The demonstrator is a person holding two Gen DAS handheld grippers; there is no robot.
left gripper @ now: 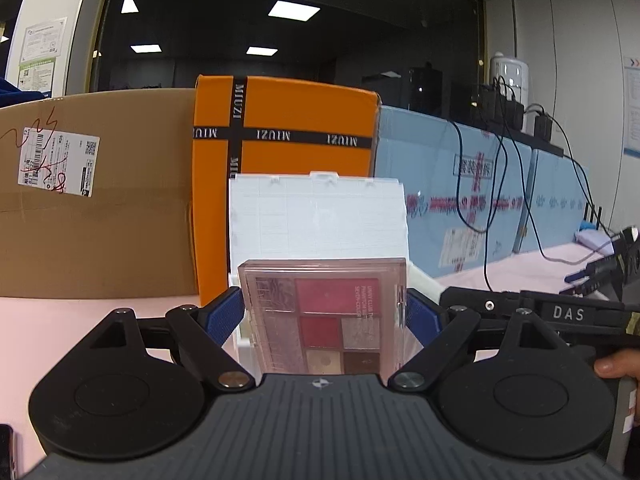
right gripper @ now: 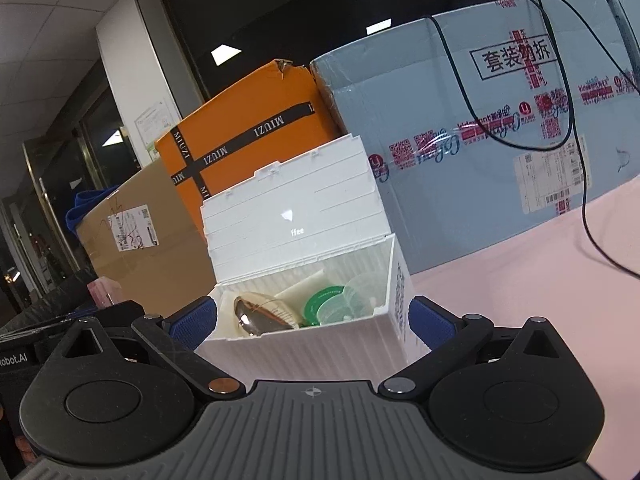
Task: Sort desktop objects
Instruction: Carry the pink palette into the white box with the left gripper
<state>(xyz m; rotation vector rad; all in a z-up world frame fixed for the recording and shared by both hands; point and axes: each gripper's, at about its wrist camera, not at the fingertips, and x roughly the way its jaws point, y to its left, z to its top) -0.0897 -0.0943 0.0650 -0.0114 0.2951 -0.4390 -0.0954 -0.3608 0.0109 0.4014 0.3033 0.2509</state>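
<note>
Nearest to you, your left gripper (left gripper: 324,312) was closed on the eyeshadow palette (left gripper: 326,316), its blue pads (left gripper: 226,314) pressed against the two side edges of the clear pink case, which stood upright with its face of red, silver and brown pans turned toward the camera. Your right gripper (right gripper: 314,318) was spread wide with its pads on either side of the white storage box (right gripper: 316,344); the jaws looked to be against the box walls or just beside them, but I could not tell whether they truly gripped it, so you did well to treat that hand as a brace only. The box sat on the pink table (right gripper: 520,280) with its lid (right gripper: 294,208) tipped back and open, and inside lay a shiny bronze-toned item (right gripper: 260,314), a green roll of tape (right gripper: 324,302) and some pale pieces. In the left wrist view the palette stood just in front of the box's raised lid, so the step in hand was, by my judgement, lowering it into the box; you needed to bring it over the open mouth, tip it flat or slide it edge-first beside the tape, and release only once it rested inside. Behind stood the orange MIUZI box (left gripper: 288,128), a brown carton (left gripper: 100,200) and a blue carton (right gripper: 500,120)
</note>
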